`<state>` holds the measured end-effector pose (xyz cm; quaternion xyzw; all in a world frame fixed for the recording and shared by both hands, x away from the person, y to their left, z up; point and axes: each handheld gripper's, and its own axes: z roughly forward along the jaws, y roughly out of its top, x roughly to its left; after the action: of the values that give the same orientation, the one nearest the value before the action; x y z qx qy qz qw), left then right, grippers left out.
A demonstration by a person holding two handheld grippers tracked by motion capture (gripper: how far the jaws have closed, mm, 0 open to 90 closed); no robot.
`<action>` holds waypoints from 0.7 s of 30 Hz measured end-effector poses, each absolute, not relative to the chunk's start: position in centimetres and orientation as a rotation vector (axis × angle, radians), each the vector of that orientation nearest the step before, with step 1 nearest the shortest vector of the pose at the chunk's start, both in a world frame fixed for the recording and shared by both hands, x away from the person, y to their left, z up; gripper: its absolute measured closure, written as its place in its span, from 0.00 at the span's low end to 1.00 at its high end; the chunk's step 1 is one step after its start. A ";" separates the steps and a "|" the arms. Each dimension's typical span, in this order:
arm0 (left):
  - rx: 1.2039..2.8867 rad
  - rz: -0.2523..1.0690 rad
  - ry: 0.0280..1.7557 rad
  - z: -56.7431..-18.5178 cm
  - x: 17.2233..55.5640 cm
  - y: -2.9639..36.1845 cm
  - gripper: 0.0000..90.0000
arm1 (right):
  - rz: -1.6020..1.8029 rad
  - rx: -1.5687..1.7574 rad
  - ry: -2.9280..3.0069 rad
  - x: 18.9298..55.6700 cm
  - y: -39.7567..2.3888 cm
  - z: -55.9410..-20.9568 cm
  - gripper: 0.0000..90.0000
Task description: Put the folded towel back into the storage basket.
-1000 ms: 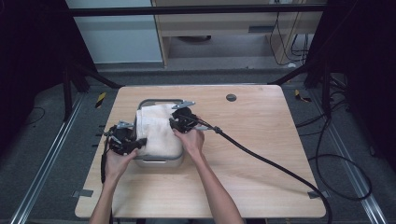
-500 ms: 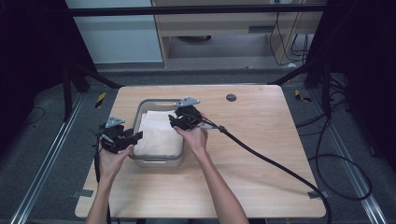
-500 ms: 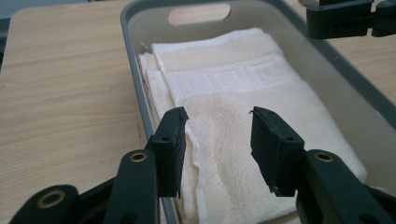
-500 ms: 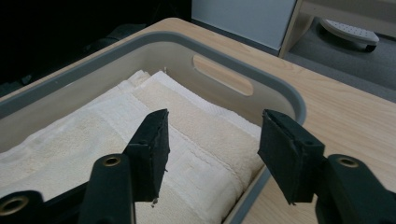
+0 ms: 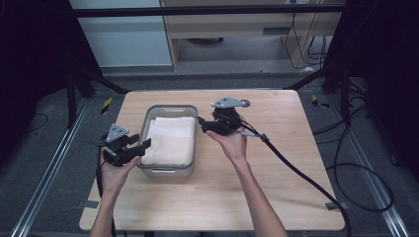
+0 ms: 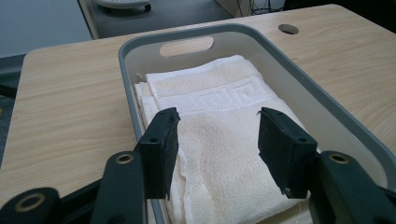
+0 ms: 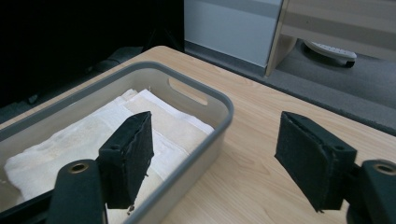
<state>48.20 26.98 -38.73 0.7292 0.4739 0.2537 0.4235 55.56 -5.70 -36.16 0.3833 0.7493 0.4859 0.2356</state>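
Towel [image 5: 169, 140] folded flat inside grey bin [image 5: 170, 108].

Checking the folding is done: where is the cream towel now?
In the high view, the folded cream towel lies inside the grey plastic basin, left of the table's centre, between both grippers.

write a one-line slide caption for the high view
Folded towel lies in the grey bin; left gripper and right gripper flank it, jaws open.
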 end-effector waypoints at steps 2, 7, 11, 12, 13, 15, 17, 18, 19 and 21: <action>1.824 0.632 1.187 -38.9 48.0 27.0 0.50 | 1.337 1.056 2.051 55.0 -6.9 -36.0 0.28; 1.844 0.655 1.196 -39.2 47.3 27.2 0.48 | 1.334 1.066 2.044 53.4 -10.3 -36.0 0.24; 1.850 0.657 1.199 -39.4 46.9 27.1 0.48 | 1.326 1.083 2.045 51.9 -13.0 -36.4 0.23; 1.861 0.661 1.196 -39.4 46.9 27.1 0.47 | 1.326 1.086 2.046 51.6 -13.6 -36.6 0.23; 1.870 0.653 1.192 -39.5 46.9 27.0 0.47 | 1.325 1.095 2.046 51.2 -14.3 -36.8 0.22; 1.884 0.656 1.191 -39.7 46.8 26.8 0.46 | 1.311 1.103 2.046 50.4 -15.8 -37.3 0.22; 1.896 0.653 1.190 -40.0 46.8 26.6 0.44 | 1.301 1.117 2.037 49.8 -17.0 -37.8 0.22; 1.905 0.657 1.192 -40.2 46.8 26.5 0.43 | 1.308 1.133 2.040 49.5 -17.7 -38.1 0.22; 1.909 0.658 1.193 -40.3 46.7 26.5 0.43 | 1.318 1.156 2.040 49.1 -18.6 -38.6 0.21; 1.911 0.656 1.198 -40.4 46.5 26.6 0.41 | 1.311 1.173 2.031 48.5 -19.9 -39.3 0.21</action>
<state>46.52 26.60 -40.44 0.7505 0.4705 0.2578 0.3860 48.46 -19.89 -39.32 0.4252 0.7365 0.4755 0.2252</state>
